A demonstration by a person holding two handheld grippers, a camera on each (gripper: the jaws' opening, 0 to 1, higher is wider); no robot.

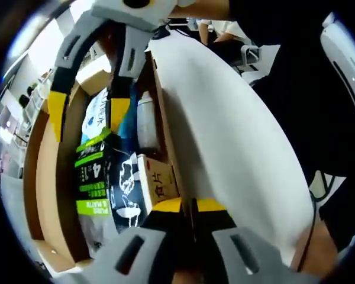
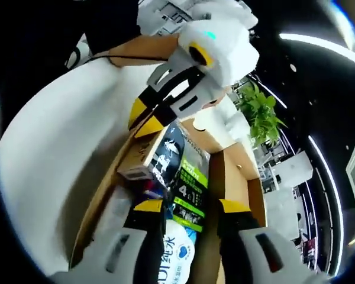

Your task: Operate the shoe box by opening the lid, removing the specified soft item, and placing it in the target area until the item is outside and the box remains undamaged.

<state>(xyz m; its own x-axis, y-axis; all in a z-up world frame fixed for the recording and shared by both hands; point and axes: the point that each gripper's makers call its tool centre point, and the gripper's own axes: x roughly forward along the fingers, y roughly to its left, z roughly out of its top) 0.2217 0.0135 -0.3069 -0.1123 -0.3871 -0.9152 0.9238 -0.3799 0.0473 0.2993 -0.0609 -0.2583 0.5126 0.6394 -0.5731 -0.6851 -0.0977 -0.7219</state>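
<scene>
Shoe box stands open, its white lid raised and pinched by the left claw. Packets fill it. Right claw, spread apart, hovers just over them.

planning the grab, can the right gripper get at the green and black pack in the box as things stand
Probably yes. The white lid is held up by the left gripper, and the right gripper has its jaws open right at the green and black pack, nothing lying over it.
</scene>
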